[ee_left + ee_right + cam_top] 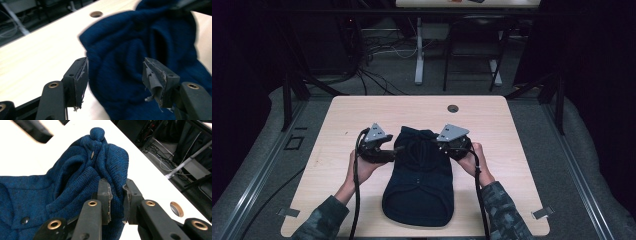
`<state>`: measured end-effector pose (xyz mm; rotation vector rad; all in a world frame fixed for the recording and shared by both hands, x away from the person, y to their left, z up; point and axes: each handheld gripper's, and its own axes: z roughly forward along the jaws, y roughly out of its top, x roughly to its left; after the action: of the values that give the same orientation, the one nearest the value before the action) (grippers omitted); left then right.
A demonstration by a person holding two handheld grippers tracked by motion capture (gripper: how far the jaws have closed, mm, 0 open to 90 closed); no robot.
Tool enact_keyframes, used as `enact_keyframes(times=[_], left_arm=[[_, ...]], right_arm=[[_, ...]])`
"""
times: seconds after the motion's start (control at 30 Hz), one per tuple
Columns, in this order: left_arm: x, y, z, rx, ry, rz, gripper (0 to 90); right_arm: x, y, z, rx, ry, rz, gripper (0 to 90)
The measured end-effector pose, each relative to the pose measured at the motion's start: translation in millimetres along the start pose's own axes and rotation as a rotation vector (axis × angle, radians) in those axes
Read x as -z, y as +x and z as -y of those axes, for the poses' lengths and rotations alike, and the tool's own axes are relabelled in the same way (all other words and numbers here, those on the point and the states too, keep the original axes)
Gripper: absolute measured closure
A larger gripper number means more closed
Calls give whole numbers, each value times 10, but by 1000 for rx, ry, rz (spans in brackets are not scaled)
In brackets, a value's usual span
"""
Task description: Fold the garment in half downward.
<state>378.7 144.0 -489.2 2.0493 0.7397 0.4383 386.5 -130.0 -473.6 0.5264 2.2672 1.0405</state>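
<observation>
Navy-blue knitted cloth, a small sweater (418, 180), lay in the middle of the pale wooden table (337, 125), its hem toward the person's edge and its bunched collar end toward the far side. We saw our left gripper (396, 149) at the garment's left shoulder and our right gripper (437, 144) at its right shoulder, each held in a hand with camouflage sleeves (504, 212) coming in from below.

In the right gripper view, the right gripper (116, 200) had its jaws clenched on a fold of the sweater (75, 177) near the collar, the knit pinched between the pads and gathered upward into a peak. A small metal snap (92, 155) showed on that raised fold, and a dark button (25, 220) lay lower on the flat part.

In the left gripper view, the left gripper (115, 75) had its jaws released and wide apart, with the sweater (140, 55) lying between and beyond them; its worn pads (153, 75) gripped nothing. A round hole in the table (96, 14) showed farther off.
</observation>
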Motion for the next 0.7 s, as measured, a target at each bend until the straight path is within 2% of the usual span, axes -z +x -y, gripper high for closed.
enact_keyframes(times=[0.07,0.13,0.17,0.23,0.27,0.3,0.33,0.37,0.4,0.43,0.5,0.57,0.63,0.67,0.7], left_arm=[[-27,-95,54,7,18,28,379],[-73,-200,124,3,38,27,430],[-73,-200,124,3,38,27,459],[-177,-329,260,10,83,53,531],[-177,-329,260,10,83,53,570],[-213,-360,310,13,97,59,570],[-307,-407,412,22,140,76,641],[-307,-407,412,22,140,76,670],[-401,-442,515,42,176,74,712],[-401,-442,515,42,176,74,743],[-534,-471,636,55,214,49,791],[-569,-454,661,79,203,40,824],[-588,-456,651,76,204,14,851],[-588,-456,651,76,204,14,864],[-604,-459,658,87,191,-5,878]], right_arm=[[-7,-2,0,-2,-3,-5,781],[-9,1,-1,-1,-4,-2,781],[-9,1,-1,-1,-4,-2,781],[-10,0,2,-4,-4,-4,781],[-9,-1,2,-1,-1,-2,780],[-9,-1,2,-1,-1,-2,780],[-5,-5,0,1,-2,-1,780],[-5,-5,0,1,-2,-1,780],[0,-2,-1,4,-8,13,780],[-2,-3,-1,2,-11,14,780],[-5,-10,5,5,-15,21,780],[-16,-20,15,4,-17,31,780],[-24,-36,27,-2,-20,30,780],[-24,-36,27,-2,-20,30,780],[-27,-54,40,-11,-28,32,779]])
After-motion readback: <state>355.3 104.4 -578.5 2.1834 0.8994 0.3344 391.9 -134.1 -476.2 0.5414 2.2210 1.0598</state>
